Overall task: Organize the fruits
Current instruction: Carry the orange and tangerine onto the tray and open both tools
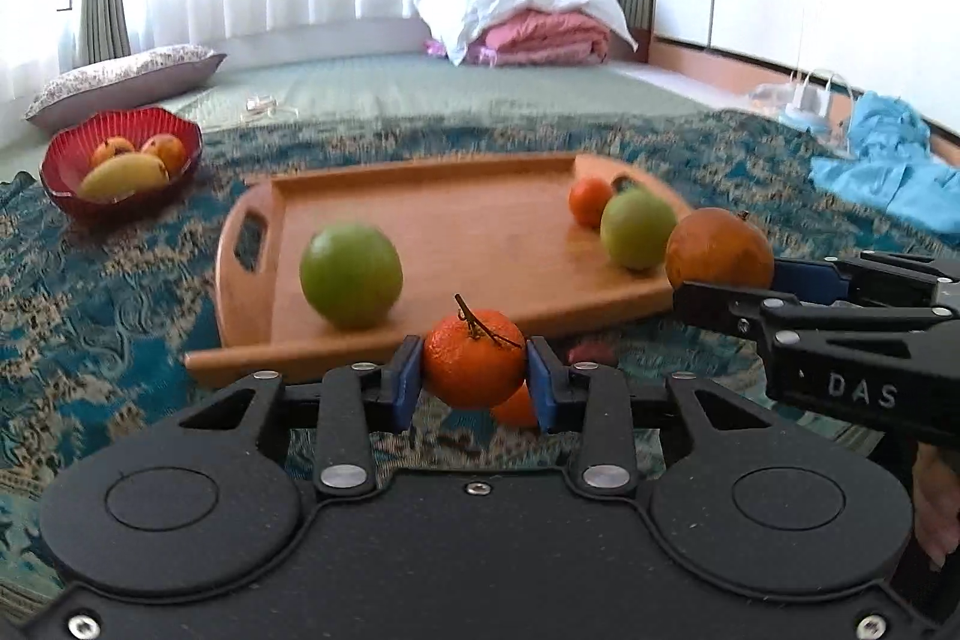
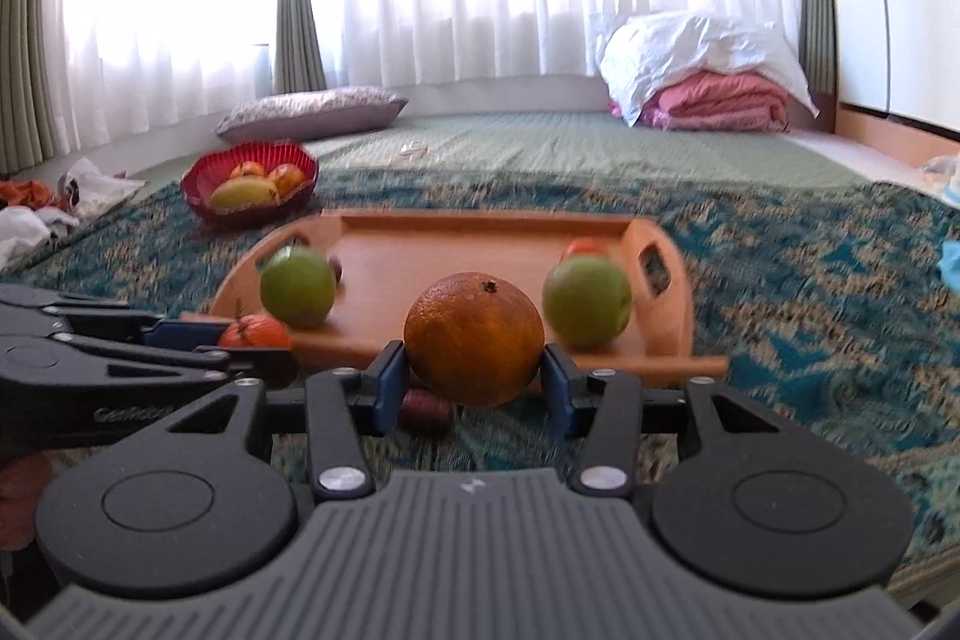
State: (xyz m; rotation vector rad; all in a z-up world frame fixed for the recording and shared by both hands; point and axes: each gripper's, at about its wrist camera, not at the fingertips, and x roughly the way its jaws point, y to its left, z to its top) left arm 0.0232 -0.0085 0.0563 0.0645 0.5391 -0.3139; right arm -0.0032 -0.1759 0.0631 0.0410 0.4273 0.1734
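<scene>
**With both grippers loaded: fruit count at the tray**

While I hold both tools level just short of the wooden tray (image 1: pixel 456 226), my left gripper (image 1: pixel 474 376) is clamped on a small tangerine (image 1: pixel 474 367) with a stem, blue pads touching both its sides. My right gripper (image 2: pixel 474 376) is closed around a large orange (image 2: pixel 474 337), held just above the patterned blanket (image 2: pixel 810 292) at the tray's near edge. From the left wrist view, the right tool reaches in from the right side with that orange at its tip.

Stock as I count it:
- Held fruit: two, one per gripper.
- Green apples on the tray: two, one near the left handle (image 1: pixel 351 274), one near the right (image 1: pixel 639 229).
- Small orange fruit on the tray: one (image 1: pixel 590 202), just behind the right apple.
- Orange fruit under the held tangerine: one (image 1: pixel 516 409), mostly hidden.
- Small dark red item on the blanket: one (image 2: pixel 423 409); I cannot tell what it is.
- Red bowl (image 1: pixel 63 153): one, far left beyond the tray, holding one yellow mango (image 1: pixel 123 175) and two reddish-orange fruits.
</scene>
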